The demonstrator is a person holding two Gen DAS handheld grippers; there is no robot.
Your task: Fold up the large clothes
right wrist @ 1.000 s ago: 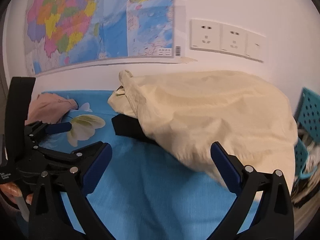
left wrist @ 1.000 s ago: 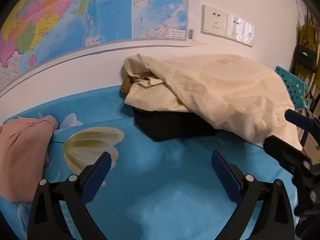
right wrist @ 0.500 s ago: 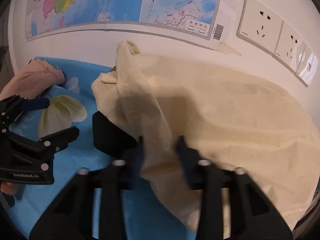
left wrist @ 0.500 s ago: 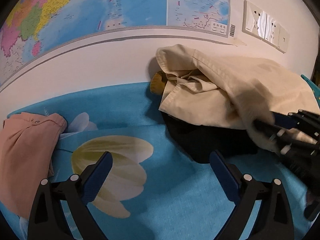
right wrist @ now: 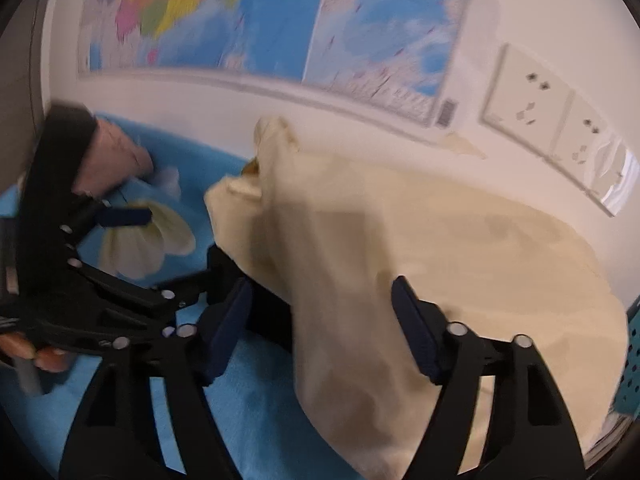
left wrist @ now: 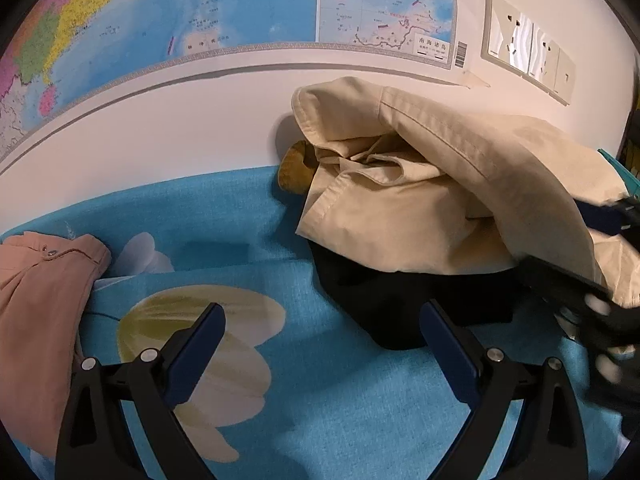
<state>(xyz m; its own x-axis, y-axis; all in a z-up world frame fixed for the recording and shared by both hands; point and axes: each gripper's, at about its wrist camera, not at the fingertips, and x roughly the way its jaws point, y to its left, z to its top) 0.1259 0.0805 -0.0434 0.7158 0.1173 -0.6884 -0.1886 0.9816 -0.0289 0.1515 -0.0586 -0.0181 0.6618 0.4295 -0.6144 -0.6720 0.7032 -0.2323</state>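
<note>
Cream garment (left wrist: 460,184) sits bunched in a heap on the blue flowered sheet (left wrist: 320,400), up against the white wall (left wrist: 160,140), draped over a black item (left wrist: 400,304); a small brown thing (left wrist: 294,170) pokes out at its wall-side edge, can't tell what it is. Left gripper (left wrist: 322,344) hangs over bare sheet near the printed flower, jaws spread wide, nothing between them. Right gripper (right wrist: 322,328) has jaws spread on either side of the garment's hanging fold; fabric lies between the pads, left pad looks clear of it, contact on the right can't be told. Right wrist view is motion-blurred. In the left wrist view the right gripper's fingers (left wrist: 568,280) sit against the cloth's right edge. Pink garment (left wrist: 36,320) lies on the sheet well to the left, apart from the heap. Map (left wrist: 200,12) and outlets (left wrist: 524,40) on the wall above.
</note>
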